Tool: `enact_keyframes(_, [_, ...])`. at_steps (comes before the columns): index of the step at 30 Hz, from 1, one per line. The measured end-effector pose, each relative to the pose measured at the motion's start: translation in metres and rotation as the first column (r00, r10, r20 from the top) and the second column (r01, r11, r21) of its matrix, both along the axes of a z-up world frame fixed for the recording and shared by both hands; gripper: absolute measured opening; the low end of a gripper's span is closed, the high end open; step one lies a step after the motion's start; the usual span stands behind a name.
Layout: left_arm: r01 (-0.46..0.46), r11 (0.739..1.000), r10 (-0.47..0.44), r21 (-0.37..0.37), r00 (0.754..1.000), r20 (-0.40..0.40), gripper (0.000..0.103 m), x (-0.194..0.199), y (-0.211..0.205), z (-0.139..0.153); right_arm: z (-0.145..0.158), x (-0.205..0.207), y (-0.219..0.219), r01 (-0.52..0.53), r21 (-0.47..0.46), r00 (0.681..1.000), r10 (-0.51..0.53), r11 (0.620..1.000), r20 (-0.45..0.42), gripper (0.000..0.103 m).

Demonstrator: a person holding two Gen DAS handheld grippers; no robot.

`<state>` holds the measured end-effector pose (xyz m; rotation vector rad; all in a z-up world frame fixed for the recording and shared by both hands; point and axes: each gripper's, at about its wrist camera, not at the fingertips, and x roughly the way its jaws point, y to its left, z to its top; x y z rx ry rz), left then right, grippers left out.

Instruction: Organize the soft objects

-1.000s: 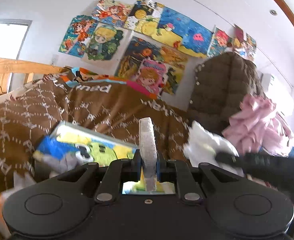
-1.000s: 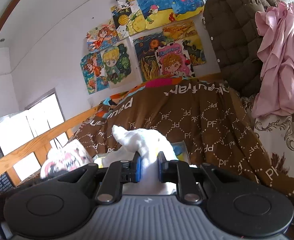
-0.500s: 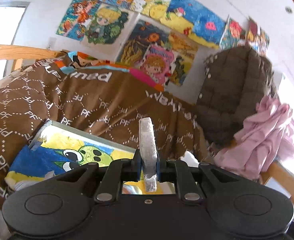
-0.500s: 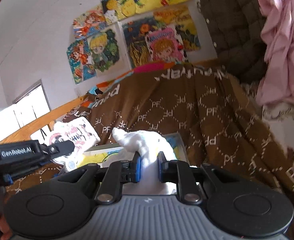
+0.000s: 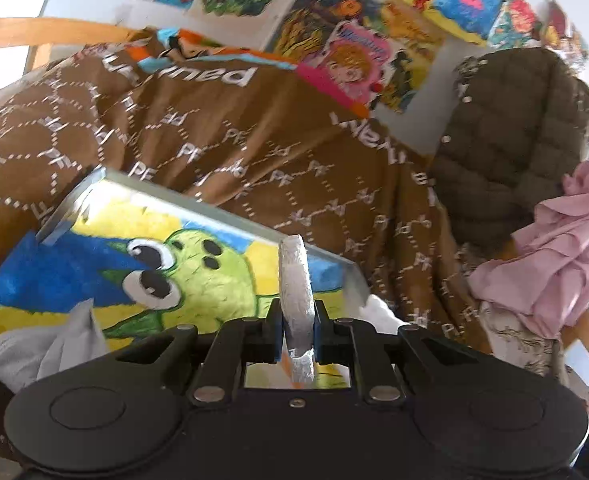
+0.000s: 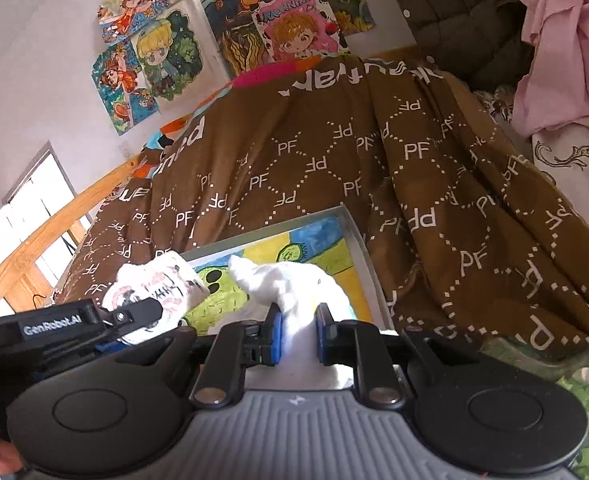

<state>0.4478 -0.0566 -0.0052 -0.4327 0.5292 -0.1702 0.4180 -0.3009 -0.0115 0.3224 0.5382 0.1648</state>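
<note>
White cloth (image 6: 294, 292) pinched between right tongs (image 6: 297, 334)

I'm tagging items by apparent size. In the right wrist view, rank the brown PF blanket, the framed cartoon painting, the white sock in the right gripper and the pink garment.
1. brown PF blanket
2. framed cartoon painting, partly hidden
3 and 4. white sock and pink garment: unsure, since the sock is very near the camera and the garment is cut off by the frame.
</note>
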Motion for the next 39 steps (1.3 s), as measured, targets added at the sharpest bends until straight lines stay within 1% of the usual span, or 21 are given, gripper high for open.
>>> enact_keyframes(4, [-0.020, 1.000, 0.020, -0.021, 0.999, -0.041, 0.014, 0.006, 0.007, -0.006, -0.001, 0.003, 0.003, 0.003, 0.009, 1.000, -0.003, 1.000, -0.011, 0.019])
enact_keyframes(9, [-0.019, 1.000, 0.018, -0.008, 0.996, -0.086, 0.014, 0.010, 0.008, -0.011, -0.004, 0.011, 0.003, 0.010, 0.037, 0.999, -0.009, 0.999, -0.039, 0.019])
enact_keyframes(13, [-0.030, 0.999, 0.027, -0.025, 0.992, -0.121, 0.015, 0.013, 0.012, -0.016, -0.006, 0.017, 0.004, 0.011, 0.056, 0.998, -0.008, 0.998, -0.060, 0.020])
enact_keyframes(16, [-0.026, 0.999, 0.023, -0.021, 0.989, -0.144, 0.015, 0.014, 0.013, -0.018, -0.007, 0.020, 0.007, 0.008, 0.055, 0.998, -0.004, 0.998, -0.070, 0.021])
enact_keyframes(17, [-0.025, 1.000, 0.022, -0.016, 0.989, -0.146, 0.014, 0.014, 0.012, -0.018, -0.008, 0.020, 0.007, 0.008, 0.052, 0.997, -0.004, 0.999, -0.073, 0.023])
enact_keyframes(19, [-0.017, 1.000, 0.016, -0.008, 0.988, -0.154, 0.015, 0.015, 0.011, -0.018, -0.009, 0.020, 0.007, 0.005, 0.052, 0.997, -0.001, 0.999, -0.078, 0.024])
enact_keyframes(22, [-0.011, 1.000, 0.012, 0.006, 0.986, -0.168, 0.018, 0.015, 0.010, -0.019, -0.013, 0.022, 0.006, 0.007, 0.059, 0.996, -0.002, 0.998, -0.094, 0.026])
enact_keyframes(26, [-0.023, 0.999, 0.028, 0.030, 0.984, -0.175, 0.020, 0.015, 0.008, -0.018, -0.015, 0.023, 0.004, 0.012, 0.061, 0.995, -0.006, 0.998, -0.103, 0.030])
enact_keyframes(29, [-0.033, 0.999, 0.039, 0.038, 0.983, -0.178, 0.022, 0.014, 0.007, -0.016, -0.014, 0.022, 0.004, 0.012, 0.060, 0.995, -0.006, 0.998, -0.099, 0.036])
enact_keyframes(31, [-0.037, 0.998, 0.044, 0.044, 0.983, -0.179, 0.027, 0.012, 0.006, -0.015, -0.012, 0.021, 0.004, 0.011, 0.058, 0.996, -0.005, 0.998, -0.091, 0.038])
enact_keyframes(33, [-0.046, 0.998, 0.054, 0.050, 0.983, -0.178, 0.033, 0.010, 0.007, -0.012, -0.009, 0.019, 0.003, 0.013, 0.058, 0.996, -0.008, 0.998, -0.085, 0.047])
enact_keyframes(34, [-0.051, 0.997, 0.059, 0.052, 0.982, -0.179, 0.034, 0.009, 0.007, -0.011, -0.008, 0.018, 0.002, 0.014, 0.059, 0.997, -0.009, 0.998, -0.082, 0.049])
enact_keyframes(37, [-0.069, 0.996, 0.078, 0.055, 0.981, -0.176, 0.043, 0.006, 0.010, -0.004, -0.002, 0.015, 0.000, 0.023, 0.064, 0.997, -0.019, 0.998, -0.072, 0.057])
enact_keyframes(39, [-0.083, 0.995, 0.091, 0.055, 0.982, -0.168, 0.055, 0.002, 0.011, 0.002, 0.003, 0.011, -0.002, 0.028, 0.069, 0.998, -0.024, 0.997, -0.061, 0.064])
